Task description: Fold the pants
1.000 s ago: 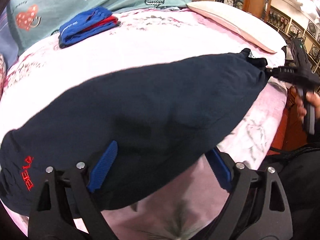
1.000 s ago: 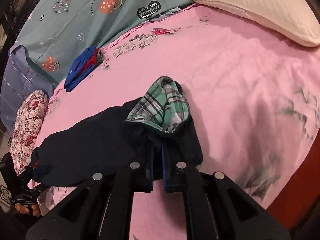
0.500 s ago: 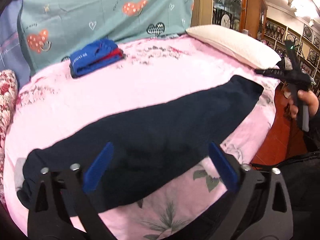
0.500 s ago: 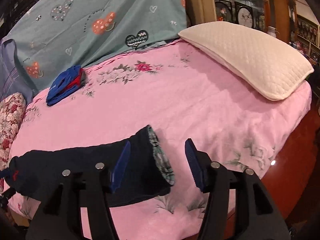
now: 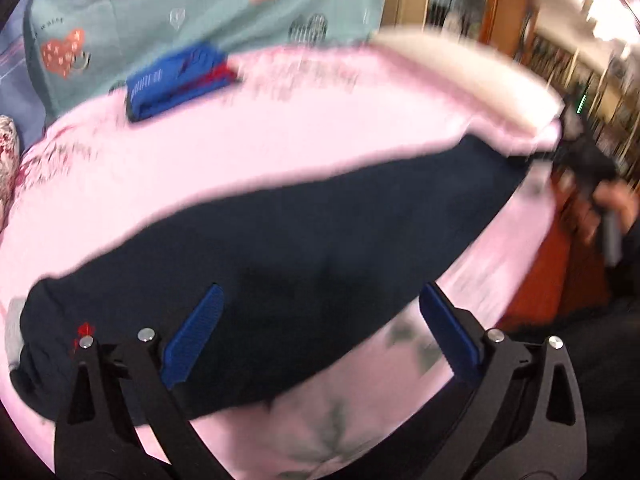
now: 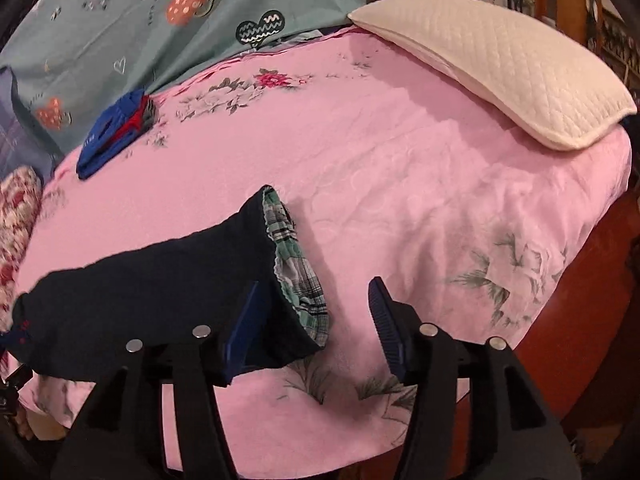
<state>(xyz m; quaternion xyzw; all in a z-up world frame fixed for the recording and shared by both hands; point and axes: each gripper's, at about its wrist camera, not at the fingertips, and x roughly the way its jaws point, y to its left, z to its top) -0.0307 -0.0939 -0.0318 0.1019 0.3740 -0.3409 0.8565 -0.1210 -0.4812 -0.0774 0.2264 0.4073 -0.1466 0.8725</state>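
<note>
The dark navy pants (image 5: 280, 248) lie flat in a long strip across the pink bed sheet (image 5: 248, 136). They also show in the right wrist view (image 6: 152, 292), with a green plaid lining (image 6: 296, 272) at the near open end and a small red logo at the far end. My left gripper (image 5: 320, 320) is open and empty, just above the middle of the pants. My right gripper (image 6: 316, 320) is open and empty, over the plaid end. The right gripper also shows in the left wrist view (image 5: 584, 156), blurred, at the far end of the pants.
A folded blue and red garment (image 6: 116, 132) lies at the back left of the bed. A white quilted pillow (image 6: 492, 64) lies at the back right. A teal patterned cover (image 6: 160, 20) hangs behind. A floral cushion (image 6: 16, 216) sits at the left edge.
One second ago my right gripper was shut on the plaid end of the pants; it let go and now stays open. The pants settled flat. The left view moved closer and is blurred.
</note>
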